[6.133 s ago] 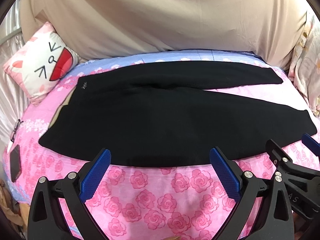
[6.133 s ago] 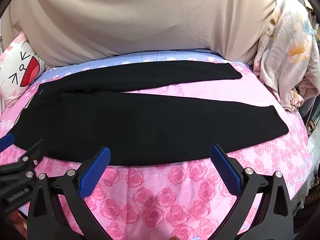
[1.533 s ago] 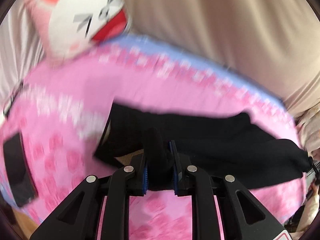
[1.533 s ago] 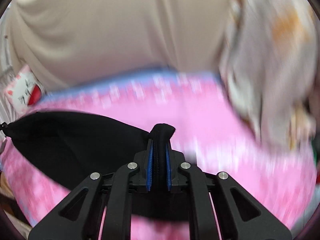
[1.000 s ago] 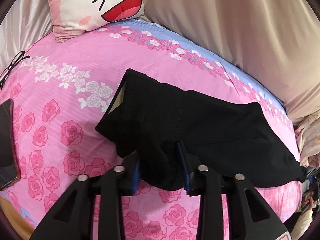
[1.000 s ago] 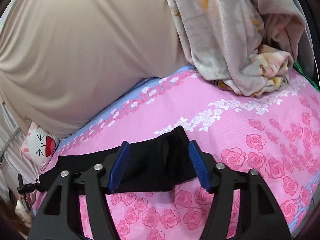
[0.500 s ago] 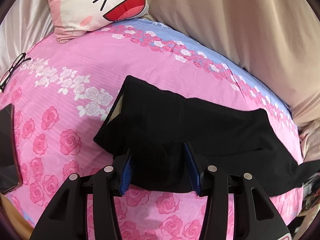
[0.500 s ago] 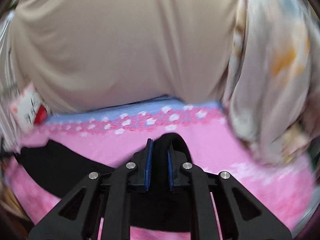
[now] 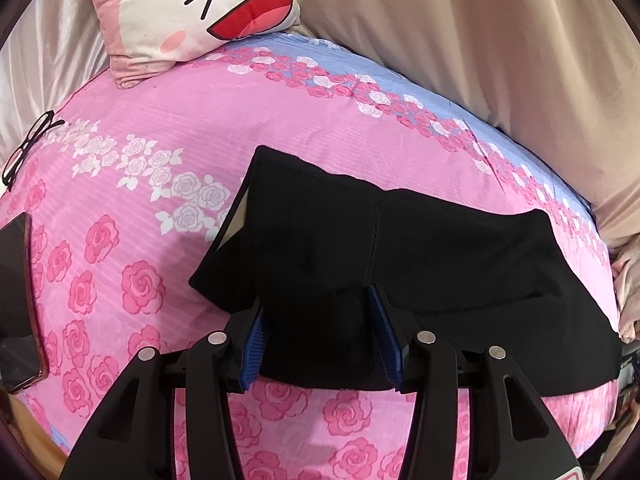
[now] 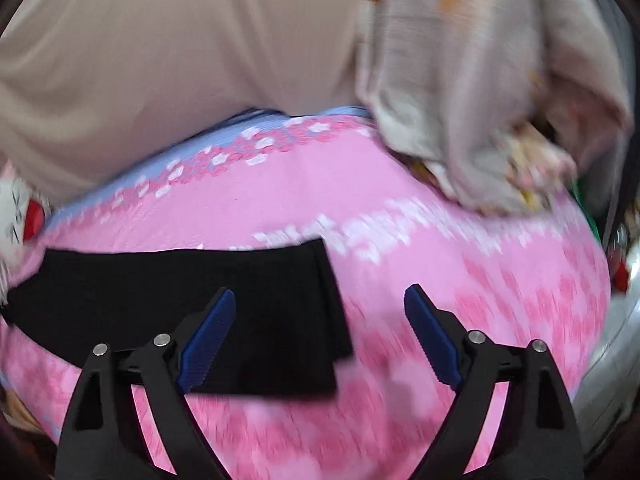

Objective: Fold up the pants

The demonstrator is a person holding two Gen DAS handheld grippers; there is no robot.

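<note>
A pink rose-print bedsheet (image 9: 168, 168) covers the bed; a cartoon-face pillow (image 9: 192, 12) sits at its head; glasses (image 9: 28, 148) and a phone (image 9: 16, 304) lie near its edge; a floral blanket (image 10: 480, 92) is heaped opposite.

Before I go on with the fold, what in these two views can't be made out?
- Left wrist view: whether the left gripper pads still press the pants; black fabric fills the gap and hides the contact.
- Same view: the pants' right end is cut off at the picture's edge.
- Right wrist view: motion blur smears the hem edges, so layer alignment is unclear.
- Same view: the open right gripper finger hides the near edge.
- Phone: cut by the edge.
</note>
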